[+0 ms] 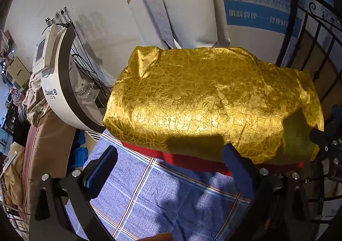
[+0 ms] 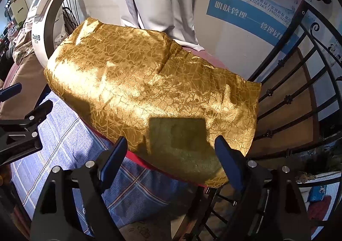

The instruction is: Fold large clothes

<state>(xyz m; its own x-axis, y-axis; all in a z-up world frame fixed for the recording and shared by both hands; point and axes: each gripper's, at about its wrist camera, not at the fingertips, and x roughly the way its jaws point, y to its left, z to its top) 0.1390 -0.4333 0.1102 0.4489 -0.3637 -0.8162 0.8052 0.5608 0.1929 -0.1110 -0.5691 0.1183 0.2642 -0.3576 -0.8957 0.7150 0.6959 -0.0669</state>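
Gold cloth (image 1: 213,99): we see it folded into a thick bundle, lying on a red layer (image 1: 192,160) over the blue checked sheet (image 1: 162,196).
Left tool (image 1: 171,168): our fingers stand wide apart, nothing between them; they hang above the sheet, just short of the bundle's near edge.
Right tool (image 2: 171,159): fingers wide apart too, over the bundle's near right corner; we cannot tell whether they touch it.
Surroundings: white machine (image 1: 55,82) to the left of the bundle, black iron railing (image 2: 288,99) to its right, blue poster (image 2: 245,14) on the wall behind.
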